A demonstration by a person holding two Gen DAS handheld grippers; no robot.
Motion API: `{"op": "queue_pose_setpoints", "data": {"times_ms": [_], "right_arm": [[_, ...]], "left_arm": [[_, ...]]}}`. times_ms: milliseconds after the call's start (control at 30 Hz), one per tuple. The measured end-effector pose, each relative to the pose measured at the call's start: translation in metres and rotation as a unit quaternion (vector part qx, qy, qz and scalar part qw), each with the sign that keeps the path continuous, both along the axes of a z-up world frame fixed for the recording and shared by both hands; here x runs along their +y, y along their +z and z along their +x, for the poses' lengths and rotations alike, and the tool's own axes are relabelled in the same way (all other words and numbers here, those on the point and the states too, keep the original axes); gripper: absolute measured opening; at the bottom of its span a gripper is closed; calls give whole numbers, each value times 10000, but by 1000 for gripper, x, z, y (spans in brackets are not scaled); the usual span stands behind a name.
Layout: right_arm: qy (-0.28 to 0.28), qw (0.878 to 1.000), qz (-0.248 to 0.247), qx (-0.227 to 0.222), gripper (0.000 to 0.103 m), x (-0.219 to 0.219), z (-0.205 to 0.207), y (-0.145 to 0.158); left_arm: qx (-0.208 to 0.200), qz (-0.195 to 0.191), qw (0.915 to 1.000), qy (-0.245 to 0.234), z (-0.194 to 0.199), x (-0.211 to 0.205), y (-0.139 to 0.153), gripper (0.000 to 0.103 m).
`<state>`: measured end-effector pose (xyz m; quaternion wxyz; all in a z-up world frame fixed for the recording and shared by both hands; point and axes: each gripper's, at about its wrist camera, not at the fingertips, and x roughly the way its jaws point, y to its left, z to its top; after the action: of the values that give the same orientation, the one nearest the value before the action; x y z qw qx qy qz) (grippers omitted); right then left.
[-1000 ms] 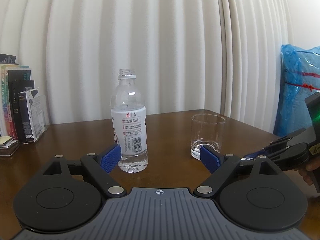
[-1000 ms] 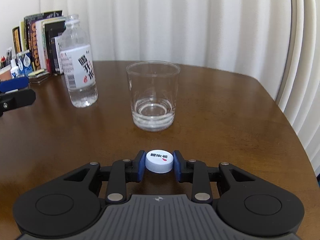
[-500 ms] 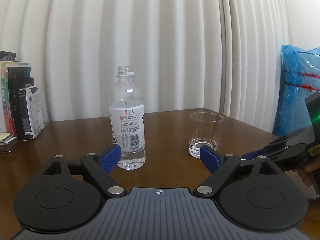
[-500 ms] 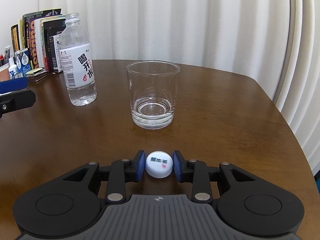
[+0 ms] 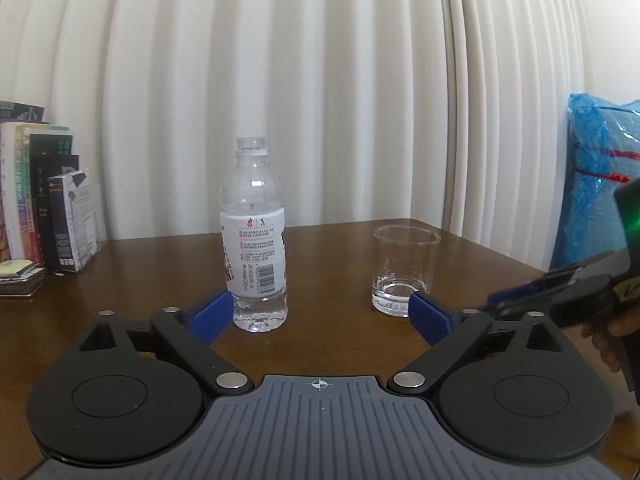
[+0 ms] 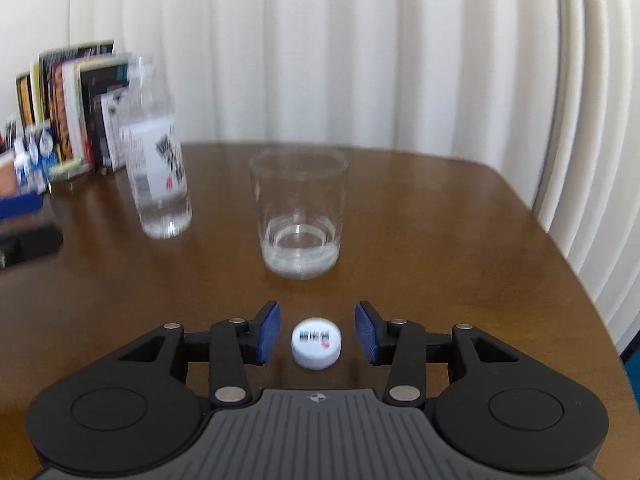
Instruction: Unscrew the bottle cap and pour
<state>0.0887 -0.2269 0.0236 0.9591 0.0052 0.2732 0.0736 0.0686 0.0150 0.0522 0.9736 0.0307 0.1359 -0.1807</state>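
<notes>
One clear plastic bottle with a white label [image 5: 253, 256] stands uncapped ahead of the left tool [image 5: 320, 314]. One clear, round drinking glass [image 5: 404, 270] stands ahead of that tool's right finger. One white, round plastic cap [image 6: 316, 343] lies between the two blue pads of the right tool [image 6: 316, 332], whose jaws are opening; neither pad touches it. That makes two tools, each with two blue-padded fingers. One brown wooden surface [image 6: 440, 240] carries the bottle, glass and cap. One row of upright books [image 5: 36, 196] stands far left of the left tool; their number cannot be told exactly. One blue plastic-wrapped bundle [image 5: 596, 184] sits far right.
</notes>
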Motion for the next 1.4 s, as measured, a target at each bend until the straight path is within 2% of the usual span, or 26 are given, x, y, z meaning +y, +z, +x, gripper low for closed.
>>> {"op": "queue_pose_setpoints", "data": {"times_ms": [133, 233, 300, 467, 733, 867, 1133, 1400], "right_arm": [[-54, 9994, -15, -335, 57, 3, -17, 17], [-99, 9985, -97, -534, 64, 10, -33, 23], [-188, 9972, -134, -709, 78, 16, -46, 24], [-515, 9905, -17, -1279, 103, 25, -82, 24], [-765, 9805, 30, -1811, 103, 29, -120, 8], [-727, 9763, 8, -2037, 103, 31, -135, -4], [-923, 9647, 172, -2459, 103, 28, -154, -24], [-644, 9566, 306, -2824, 103, 28, -165, -34]], "left_arm": [[-95, -60, 9998, 182, -14, -4, 7, 103], [-110, -71, 9995, 285, -25, -9, 10, 103], [-122, -44, 9993, 362, -33, -13, 11, 103], [-180, -53, 9981, 588, -60, -23, 6, 103], [-413, 35, 9962, 760, -96, -36, -13, 103], [-436, -20, 9956, 828, -102, -36, -22, 103], [-732, -25, 9919, 1035, -114, -37, -35, 103], [-845, -212, 9880, 1273, -113, -32, -46, 103]]}}
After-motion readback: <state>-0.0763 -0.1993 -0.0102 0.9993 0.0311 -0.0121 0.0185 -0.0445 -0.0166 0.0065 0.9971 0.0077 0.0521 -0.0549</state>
